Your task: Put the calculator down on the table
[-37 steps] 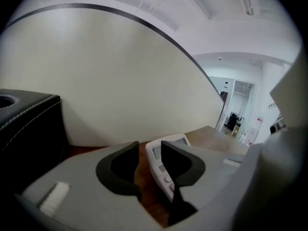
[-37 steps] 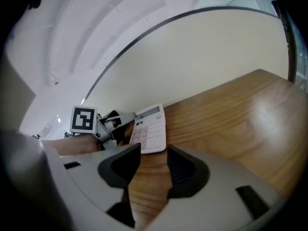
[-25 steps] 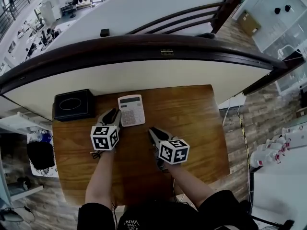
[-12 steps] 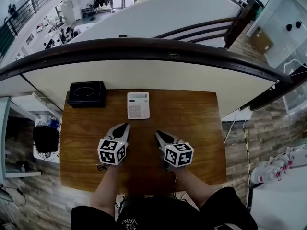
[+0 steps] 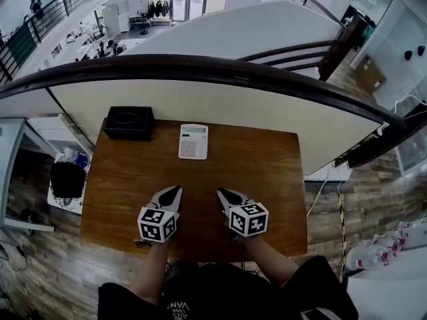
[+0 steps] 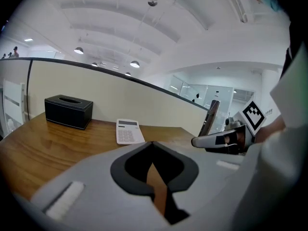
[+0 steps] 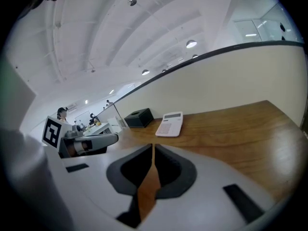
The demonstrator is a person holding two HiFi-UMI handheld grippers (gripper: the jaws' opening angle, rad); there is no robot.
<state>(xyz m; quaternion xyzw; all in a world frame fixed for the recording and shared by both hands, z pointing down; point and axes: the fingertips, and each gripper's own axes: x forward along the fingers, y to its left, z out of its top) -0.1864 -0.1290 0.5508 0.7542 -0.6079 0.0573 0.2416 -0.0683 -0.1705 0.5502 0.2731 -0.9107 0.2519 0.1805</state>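
The white calculator [image 5: 193, 141] lies flat on the wooden table [image 5: 260, 165] near its far edge, with nothing touching it. Both grippers hover side by side over the near half of the table, well short of the calculator. My left gripper [image 5: 172, 191] is shut and holds nothing. My right gripper [image 5: 221, 193] has its tips together with nothing between them. In the left gripper view the calculator [image 6: 128, 131] lies ahead beyond the shut jaws, and the right gripper [image 6: 219, 139] shows at the right. The right gripper view shows the calculator [image 7: 169, 124] ahead.
A black tissue box [image 5: 129, 123] stands at the table's far left corner, left of the calculator. A cream wall with a dark curved rail [image 5: 200, 69] runs behind the table. The wooden floor drops away at the table's left and right edges.
Both grippers have drawn back from the calculator toward the near edge of the table. The left one was beside the calculator a second ago. The calculator stays lying on the table.
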